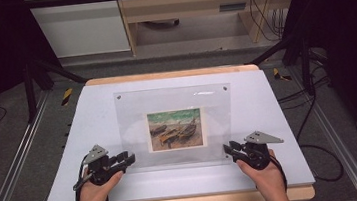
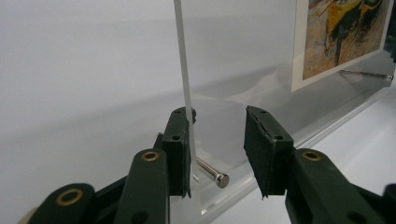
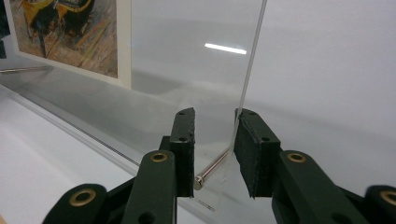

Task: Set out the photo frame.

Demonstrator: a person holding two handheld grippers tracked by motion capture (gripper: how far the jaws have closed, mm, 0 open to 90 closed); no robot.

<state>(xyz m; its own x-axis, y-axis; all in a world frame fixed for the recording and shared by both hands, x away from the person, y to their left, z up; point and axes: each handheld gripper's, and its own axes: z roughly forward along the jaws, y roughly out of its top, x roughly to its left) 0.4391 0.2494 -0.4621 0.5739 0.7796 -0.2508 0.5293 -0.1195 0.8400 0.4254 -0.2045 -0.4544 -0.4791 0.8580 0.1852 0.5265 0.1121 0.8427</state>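
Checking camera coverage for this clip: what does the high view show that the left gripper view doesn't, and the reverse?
High view alone: the whole clear acrylic frame standing on the white board, both hands, the right claw at its right lower corner, two studs along the top edge, and the floor beyond.

Left gripper view alone: the panel's thin edge seen end-on between the pads, one pad against it, the other apart, and a metal stand-off pin.

Both: the left claw at the frame's left lower corner and the boat picture.

left gripper [image 1: 128,159] | jaws apart, level | right gripper [image 1: 228,149] | jaws apart, level
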